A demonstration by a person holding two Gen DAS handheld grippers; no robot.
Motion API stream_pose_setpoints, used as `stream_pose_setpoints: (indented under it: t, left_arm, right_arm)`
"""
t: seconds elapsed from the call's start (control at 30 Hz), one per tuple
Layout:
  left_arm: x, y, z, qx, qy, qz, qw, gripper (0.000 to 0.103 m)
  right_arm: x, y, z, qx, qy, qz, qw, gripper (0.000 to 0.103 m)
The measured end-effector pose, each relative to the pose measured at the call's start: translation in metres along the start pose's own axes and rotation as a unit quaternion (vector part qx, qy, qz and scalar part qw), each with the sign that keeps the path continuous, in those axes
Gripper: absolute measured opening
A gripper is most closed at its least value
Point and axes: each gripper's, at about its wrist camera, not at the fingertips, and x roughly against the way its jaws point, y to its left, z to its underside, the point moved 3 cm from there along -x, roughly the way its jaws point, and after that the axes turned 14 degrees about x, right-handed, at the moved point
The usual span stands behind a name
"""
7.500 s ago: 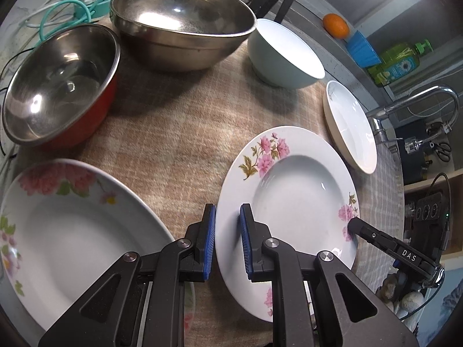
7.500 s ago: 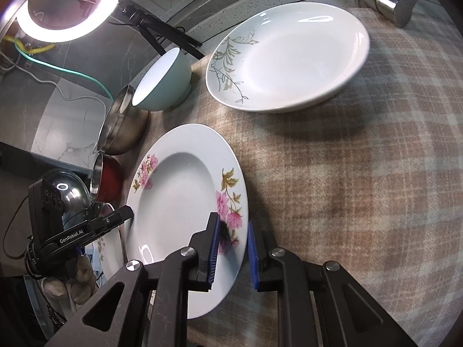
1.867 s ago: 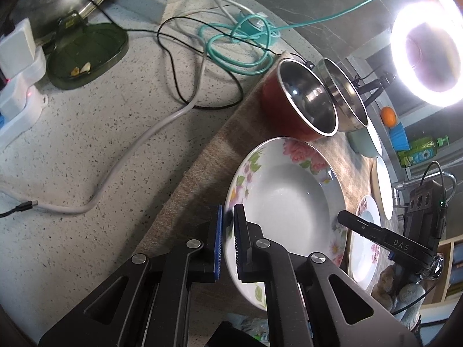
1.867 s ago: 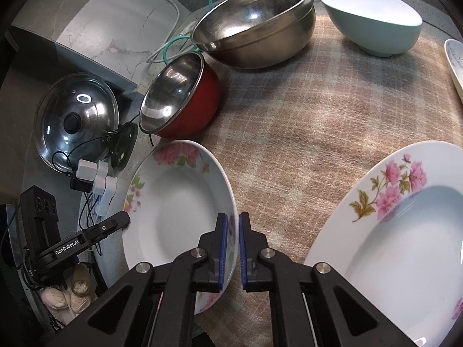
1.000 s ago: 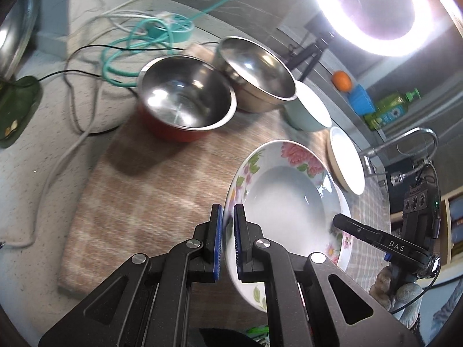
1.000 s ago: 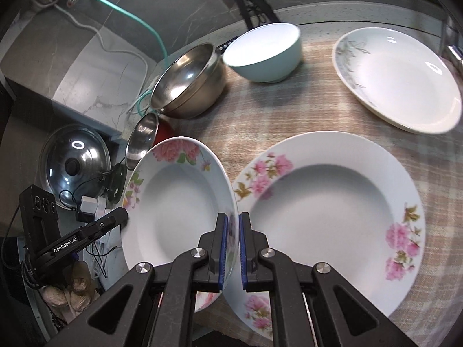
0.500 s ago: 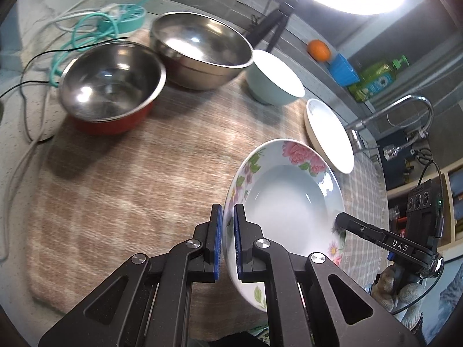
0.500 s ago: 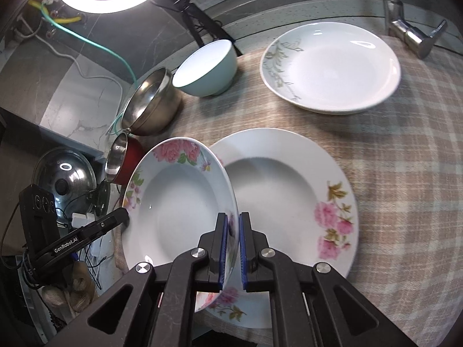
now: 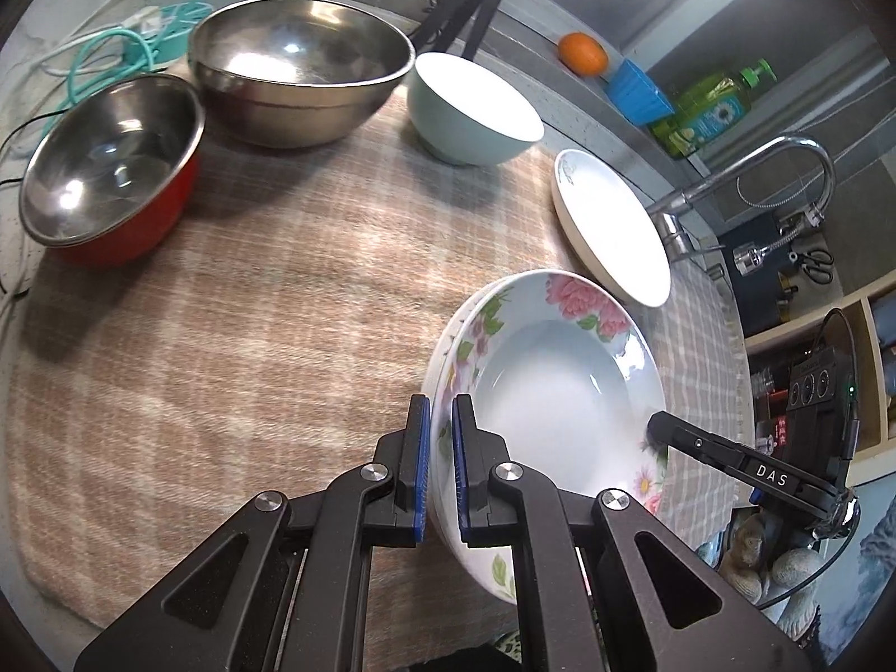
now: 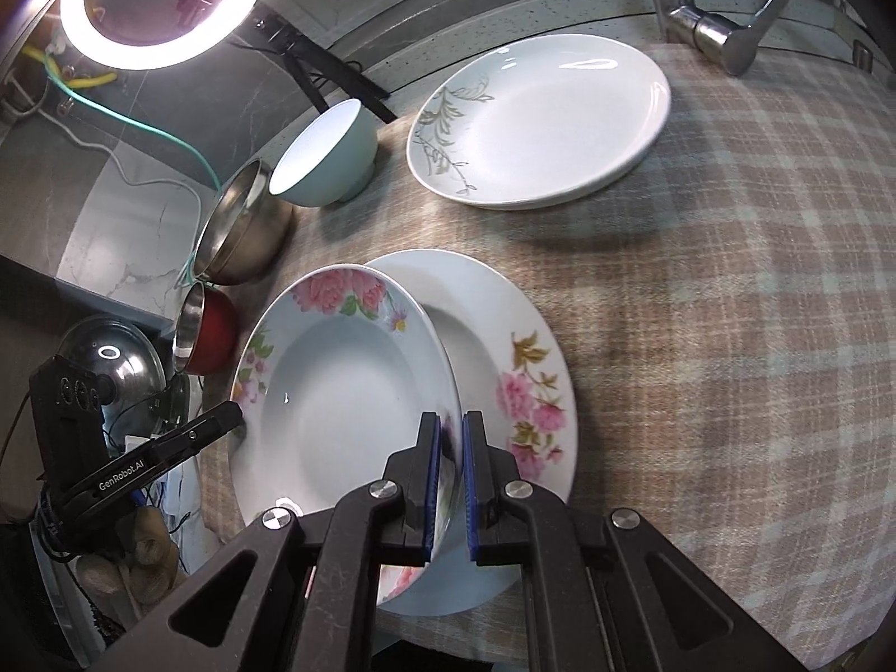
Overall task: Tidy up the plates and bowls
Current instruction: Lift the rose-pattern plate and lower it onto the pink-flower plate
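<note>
Carried floral plate [image 10: 336,392] now tilted over second plate [image 10: 521,369].

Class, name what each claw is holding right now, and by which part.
Both claws grip the same pink-flowered deep plate by its rim: left claw on one edge, right claw on the opposite edge.

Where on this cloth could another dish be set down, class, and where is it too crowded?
Free: the wide bare checked cloth between the red bowl and the held floral plate, and the stretch right of the lower floral plate, below the leaf-pattern plate. Crowded: the far edge, where steel bowl and pale blue bowl stand close.
</note>
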Motion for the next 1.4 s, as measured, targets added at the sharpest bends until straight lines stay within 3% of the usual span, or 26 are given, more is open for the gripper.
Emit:
stream_pose_setpoints:
  t: [0.5, 1.4]
  left_arm:
    - [-0.018, -0.009, 0.005, -0.011, 0.012, -0.014, 0.9998, 0.006]
    - [-0.027, -0.011, 0.009, -0.029, 0.014, -0.026, 0.9991, 0.006]
  right_arm:
    - [-0.005, -0.02, 0.004, -0.01, 0.004, 0.008, 1.0, 0.008]
    - [-0.01, -0.021, 0.001, -0.002, 0.007, 0.021, 1.0, 0.008]
